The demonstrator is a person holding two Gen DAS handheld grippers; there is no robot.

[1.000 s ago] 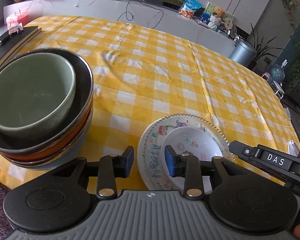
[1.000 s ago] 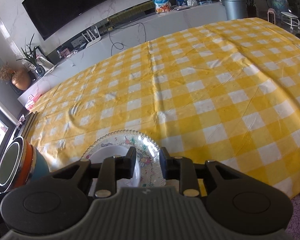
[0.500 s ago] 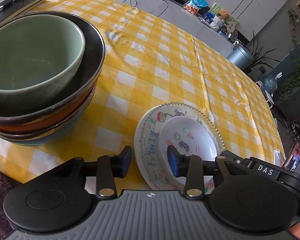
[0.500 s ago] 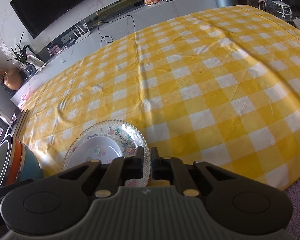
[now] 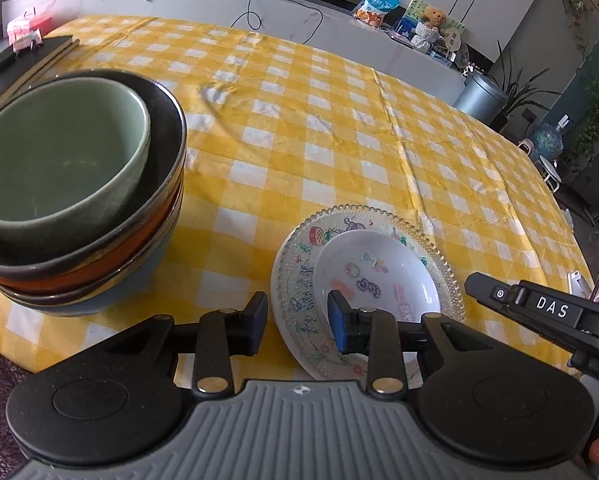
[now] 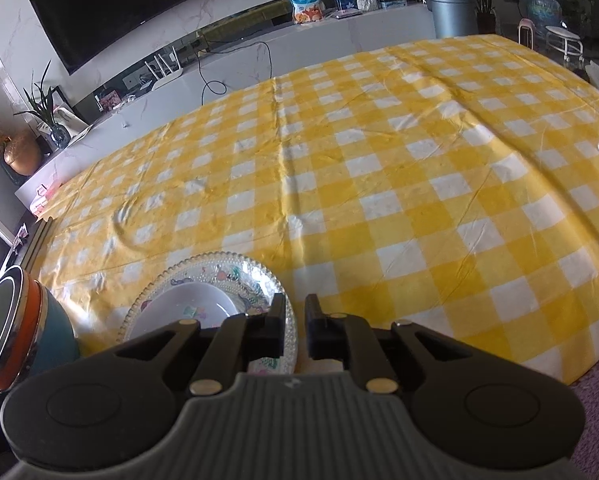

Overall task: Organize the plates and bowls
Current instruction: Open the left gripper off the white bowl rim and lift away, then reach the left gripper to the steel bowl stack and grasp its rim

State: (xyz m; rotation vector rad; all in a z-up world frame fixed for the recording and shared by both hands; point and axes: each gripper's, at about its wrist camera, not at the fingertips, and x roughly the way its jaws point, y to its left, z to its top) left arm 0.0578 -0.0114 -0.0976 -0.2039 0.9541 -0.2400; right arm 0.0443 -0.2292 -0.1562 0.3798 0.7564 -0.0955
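Four nested bowls (image 5: 75, 200) stand beside a glass plate (image 5: 299, 276) carrying a small white dish (image 5: 375, 276) — left hand-held gripper (image 5: 297, 324) open, empty; right hand-held gripper (image 6: 295, 320) narrowly parted astride the plate's rim.

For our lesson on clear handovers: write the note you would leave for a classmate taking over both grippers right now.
Left gripper: open, holding nothing, its fingers on either side of the near-left rim of the glass plate.
Right gripper: narrow gap across the plate's right rim; a firm grip cannot be confirmed.
Things: small white dish sits in the glass plate; green bowl tops the bowl stack to the left.
Done: bowls nested, dish on plate.
Left: probably placing the plate pair.
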